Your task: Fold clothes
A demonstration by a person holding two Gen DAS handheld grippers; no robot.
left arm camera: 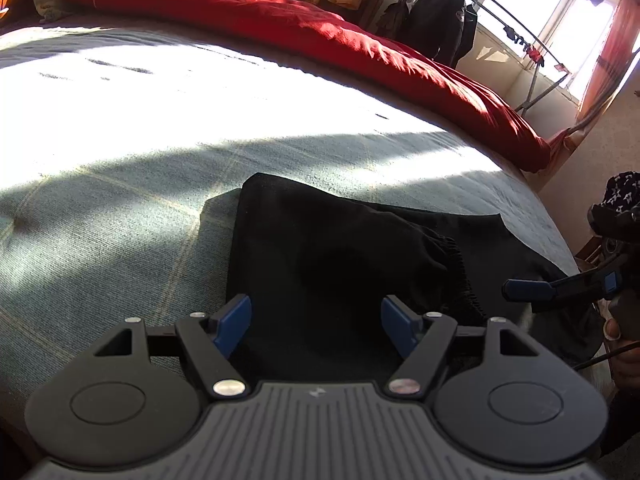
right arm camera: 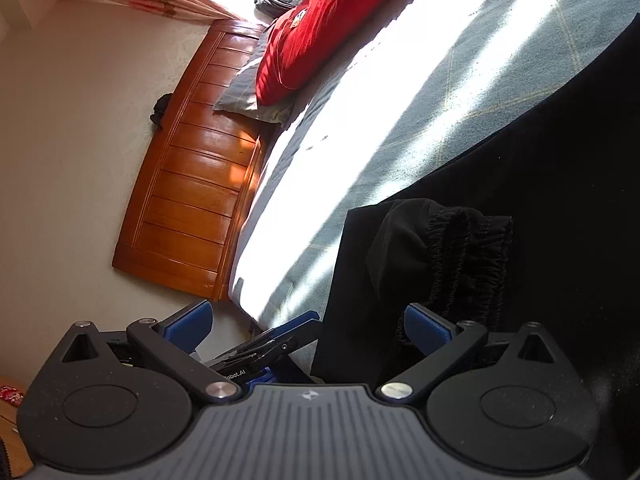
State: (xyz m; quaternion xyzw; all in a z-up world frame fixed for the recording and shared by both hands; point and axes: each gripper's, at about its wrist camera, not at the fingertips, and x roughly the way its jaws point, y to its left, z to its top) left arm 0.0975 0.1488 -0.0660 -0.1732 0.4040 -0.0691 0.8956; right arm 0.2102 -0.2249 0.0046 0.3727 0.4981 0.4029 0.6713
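The black trousers (left arm camera: 340, 256) lie folded on your grey-green bedspread (left arm camera: 120, 184); your left gripper (left arm camera: 316, 330) and right gripper (right arm camera: 308, 326) both hover spread, gripping nothing.

Black garment (left arm camera: 328, 248), elastic waistband, folded, flat on bed nr edge.

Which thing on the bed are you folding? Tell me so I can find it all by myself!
Find the big bed with the grey-green cover and the long red quilt along its far side. On the near edge, in shade, lies the black garment, folded flat. It is the only black thing on the cover, and it has a gathered elastic band.
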